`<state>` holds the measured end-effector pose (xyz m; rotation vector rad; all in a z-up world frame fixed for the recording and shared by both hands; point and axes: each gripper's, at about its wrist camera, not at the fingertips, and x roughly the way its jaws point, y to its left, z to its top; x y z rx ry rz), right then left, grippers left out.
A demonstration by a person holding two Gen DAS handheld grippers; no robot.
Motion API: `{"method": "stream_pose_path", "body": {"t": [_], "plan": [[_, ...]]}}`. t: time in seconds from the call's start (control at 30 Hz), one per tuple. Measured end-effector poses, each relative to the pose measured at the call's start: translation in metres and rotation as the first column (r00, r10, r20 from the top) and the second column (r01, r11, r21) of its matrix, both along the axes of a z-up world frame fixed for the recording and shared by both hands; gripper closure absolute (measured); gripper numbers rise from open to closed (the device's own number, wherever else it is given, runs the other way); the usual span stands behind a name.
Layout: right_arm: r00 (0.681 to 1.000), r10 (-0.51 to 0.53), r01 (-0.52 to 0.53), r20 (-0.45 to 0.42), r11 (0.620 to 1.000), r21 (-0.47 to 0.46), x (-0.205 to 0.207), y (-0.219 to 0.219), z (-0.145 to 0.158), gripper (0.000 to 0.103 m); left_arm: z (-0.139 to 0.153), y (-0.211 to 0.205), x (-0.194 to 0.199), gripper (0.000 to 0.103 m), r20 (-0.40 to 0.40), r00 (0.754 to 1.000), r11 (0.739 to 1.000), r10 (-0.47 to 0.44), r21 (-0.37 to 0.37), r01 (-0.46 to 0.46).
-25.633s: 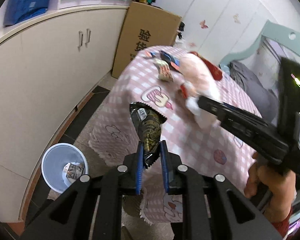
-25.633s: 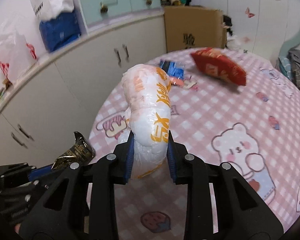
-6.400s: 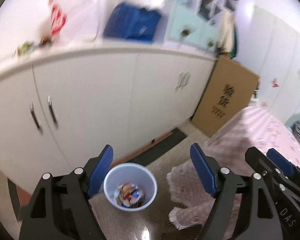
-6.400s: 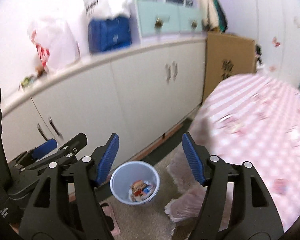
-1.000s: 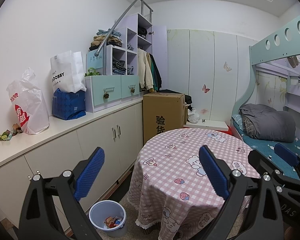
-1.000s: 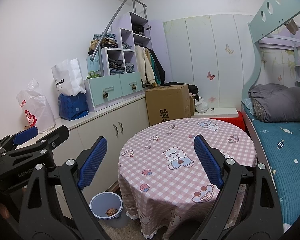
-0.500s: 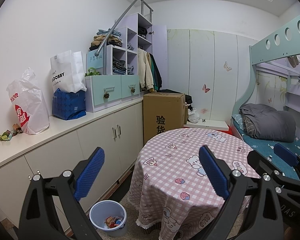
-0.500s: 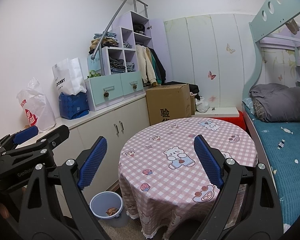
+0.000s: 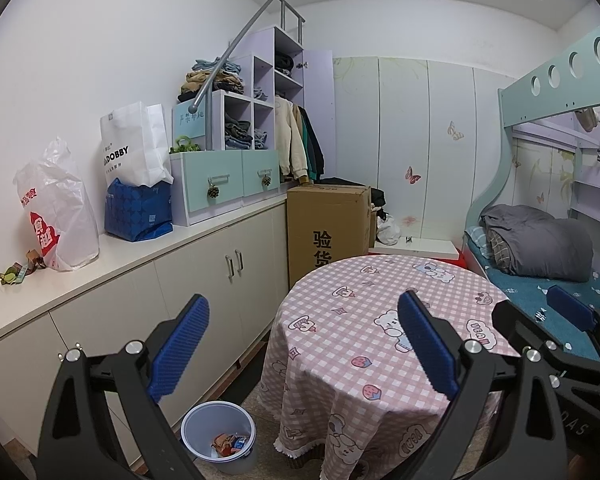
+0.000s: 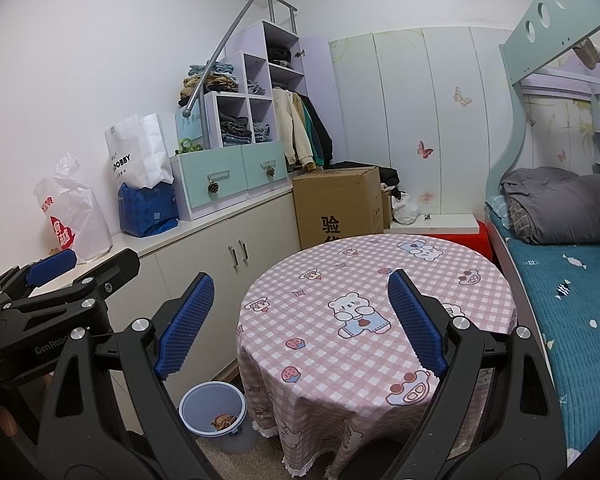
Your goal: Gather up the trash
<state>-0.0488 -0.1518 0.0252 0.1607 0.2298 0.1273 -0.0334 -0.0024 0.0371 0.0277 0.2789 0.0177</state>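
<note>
A pale blue waste bin (image 9: 219,436) stands on the floor left of the round table; snack wrappers (image 9: 229,443) lie inside it. The bin also shows in the right wrist view (image 10: 213,414). The round table with a pink checked cloth (image 9: 380,332) carries no trash; it also shows in the right wrist view (image 10: 374,312). My left gripper (image 9: 302,348) is open and empty, held high and back from the table. My right gripper (image 10: 298,320) is open and empty too. The left gripper also appears at the left of the right wrist view (image 10: 60,276).
White low cabinets (image 9: 204,280) run along the left wall with bags and drawers on top. A cardboard box (image 9: 328,228) stands behind the table. A bunk bed with a grey blanket (image 10: 556,204) is on the right.
Both grippers, open and empty, have stayed nearly still over the last second. Earlier they held wrappers over the table; these now lie in the bin.
</note>
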Motion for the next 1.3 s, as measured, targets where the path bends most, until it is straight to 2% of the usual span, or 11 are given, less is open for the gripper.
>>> {"method": "stream_pose_path", "body": {"t": [0.67, 1.3], "plan": [[1.0, 0.005, -0.005, -0.018, 1.0, -0.001, 0.005, -0.001, -0.009, 0.015, -0.005, 0.007, 0.006, 0.009, -0.018, 1.0, 1.0, -0.004, 0.003, 0.004], [0.997, -0.007, 0.007, -0.074, 1.0, 0.001, 0.042, -0.018, -0.029, 0.015, -0.024, -0.005, 0.046, 0.009, -0.074, 0.997, 0.999, -0.005, 0.042, 0.008]]}}
